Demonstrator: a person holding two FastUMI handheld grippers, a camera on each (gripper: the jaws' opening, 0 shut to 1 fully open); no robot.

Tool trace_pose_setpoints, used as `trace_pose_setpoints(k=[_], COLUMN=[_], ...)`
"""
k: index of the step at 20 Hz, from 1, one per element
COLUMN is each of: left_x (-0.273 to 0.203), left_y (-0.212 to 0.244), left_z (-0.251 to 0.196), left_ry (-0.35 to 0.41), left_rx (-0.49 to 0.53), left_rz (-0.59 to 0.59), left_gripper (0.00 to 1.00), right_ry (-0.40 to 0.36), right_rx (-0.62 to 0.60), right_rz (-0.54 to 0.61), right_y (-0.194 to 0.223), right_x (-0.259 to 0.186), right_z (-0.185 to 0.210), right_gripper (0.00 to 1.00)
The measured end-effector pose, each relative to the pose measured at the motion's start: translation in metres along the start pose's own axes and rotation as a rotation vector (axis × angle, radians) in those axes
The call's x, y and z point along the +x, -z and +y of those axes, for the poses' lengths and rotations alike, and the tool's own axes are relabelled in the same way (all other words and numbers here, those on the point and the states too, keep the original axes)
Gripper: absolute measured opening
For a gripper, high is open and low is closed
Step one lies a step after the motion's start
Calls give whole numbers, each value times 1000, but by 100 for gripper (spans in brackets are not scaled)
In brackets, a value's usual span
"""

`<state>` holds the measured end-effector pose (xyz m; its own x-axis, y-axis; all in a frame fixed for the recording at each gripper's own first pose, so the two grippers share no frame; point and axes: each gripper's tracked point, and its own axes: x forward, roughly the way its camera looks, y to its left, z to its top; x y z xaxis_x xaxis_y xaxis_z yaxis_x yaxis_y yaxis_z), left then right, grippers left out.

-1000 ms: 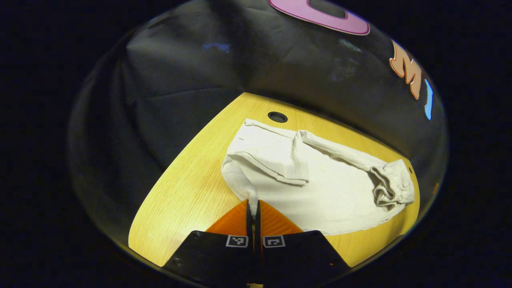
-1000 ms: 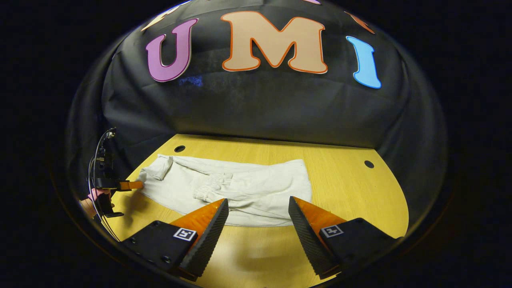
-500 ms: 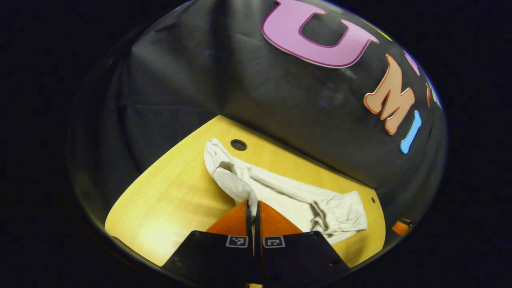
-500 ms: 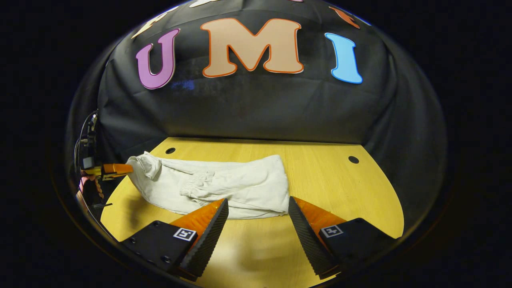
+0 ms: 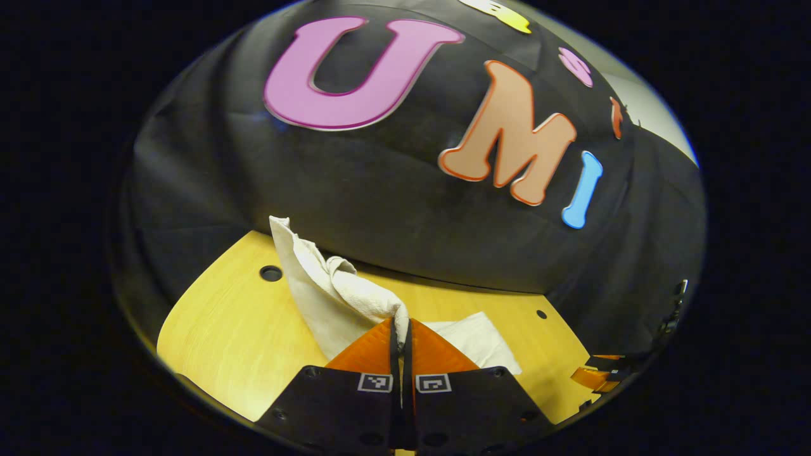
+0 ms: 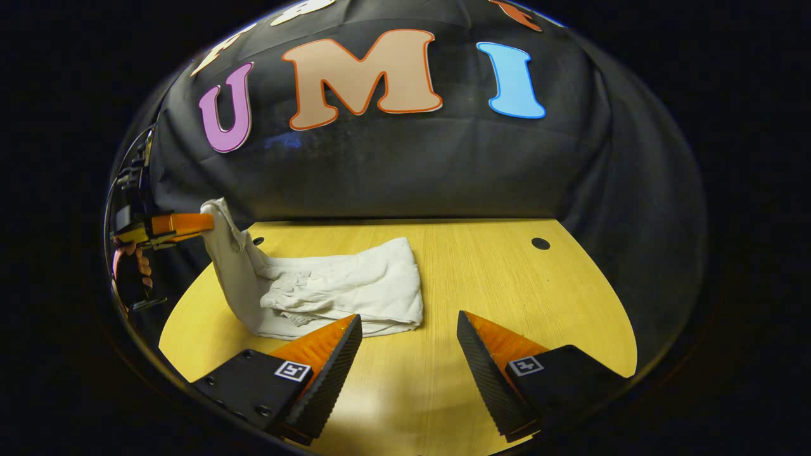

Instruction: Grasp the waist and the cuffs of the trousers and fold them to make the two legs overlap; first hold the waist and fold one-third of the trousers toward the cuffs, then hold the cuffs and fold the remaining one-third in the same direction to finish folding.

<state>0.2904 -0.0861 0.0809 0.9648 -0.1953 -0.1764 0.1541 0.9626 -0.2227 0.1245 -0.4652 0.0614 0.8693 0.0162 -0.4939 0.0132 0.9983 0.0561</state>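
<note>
Up at the left, the cuff end of the trousers (image 6: pixel 253 278) is being held above the table (image 6: pixel 507 278) by the left hand-held gripper (image 5: pixel 402 326), whose fingers are being pressed tight together on the cloth. In the right gripper view that gripper (image 6: pixel 206 223) is being kept level, its handle being gripped by a hand (image 6: pixel 130 266) below it. From the pinch the cloth is hanging down to the folded bundle lying on the table's left half. Nearer the front edge, the right hand-held gripper (image 6: pixel 408 332) is being held wide open above bare wood, nothing being gripped, just beside the bundle.
</note>
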Motion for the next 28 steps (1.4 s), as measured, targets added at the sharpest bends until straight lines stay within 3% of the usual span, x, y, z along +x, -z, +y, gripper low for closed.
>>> trace_pose_setpoints(k=[6, 10, 11, 13, 15, 16, 18, 23, 26, 28], left_x=[37, 71, 77, 89, 89, 92, 93, 71, 50, 38], left_y=[3, 47, 61, 91, 124, 141, 155, 149, 123, 107], left_z=[-109, -165, -173, -192, -206, -213, -214, -203, -170, -146], left_ry=[121, 159, 164, 202, 245, 257, 233, 226, 176, 119], left_rx=[98, 89, 90, 108, 136, 147, 183, 207, 231, 243], left_rz=[-15, 45, 60, 96, 157, 183, 196, 189, 150, 126], left_gripper=[0, 0, 0, 3, 17, 45, 99, 96, 96, 95], right_ry=[6, 20, 24, 32, 40, 43, 47, 39, 21, 10], right_rx=[-1, 14, 14, 12, 12, 14, 19, 29, 29, 29], right_rz=[1, 2, 4, 10, 13, 17, 17, -8, -36, -59], right_y=[3, 5, 6, 8, 11, 12, 12, 4, -6, -14], right_x=[-4, -7, -8, -8, -8, -7, -6, -3, -6, -9], right_z=[-42, -67, -73, -82, -90, -93, -96, -85, -70, -56], right_gripper=[97, 97, 93, 97, 97, 93, 97, 97, 92, 97])
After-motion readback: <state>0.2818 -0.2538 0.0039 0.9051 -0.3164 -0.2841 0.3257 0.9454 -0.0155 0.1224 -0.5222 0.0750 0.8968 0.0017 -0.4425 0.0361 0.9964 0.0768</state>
